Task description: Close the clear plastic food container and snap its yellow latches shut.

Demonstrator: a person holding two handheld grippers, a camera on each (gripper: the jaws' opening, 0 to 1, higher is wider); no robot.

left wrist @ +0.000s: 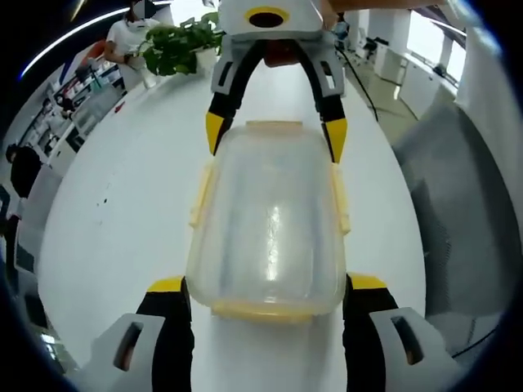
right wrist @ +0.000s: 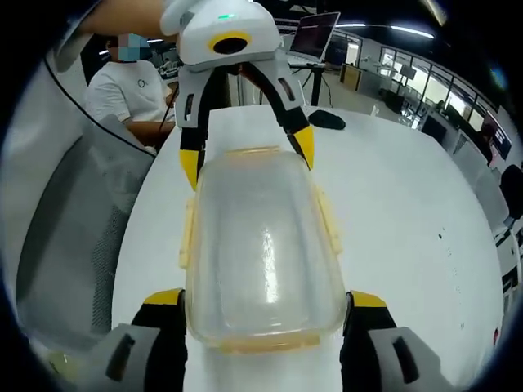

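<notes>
A clear plastic container [left wrist: 270, 212] with its lid on lies on the white table [left wrist: 122, 220]. Yellow latches [left wrist: 340, 200] stick out along its sides and ends. My left gripper [left wrist: 267, 283] is open, its jaws flanking the container's near end. The right gripper [left wrist: 274, 132] straddles the far end from the opposite side, also open. In the right gripper view the same container [right wrist: 261, 245] sits between my right gripper's [right wrist: 266, 298] jaws, and the left gripper [right wrist: 247, 157] spans the other end. I cannot tell whether any jaw presses the walls.
A grey chair [left wrist: 458, 220] stands close to the table's edge. A potted plant [left wrist: 176, 45] sits at the table's far end. A seated person [right wrist: 131, 90] is beside the table, and a dark mouse [right wrist: 327, 119] and a laptop [right wrist: 317, 34] lie beyond.
</notes>
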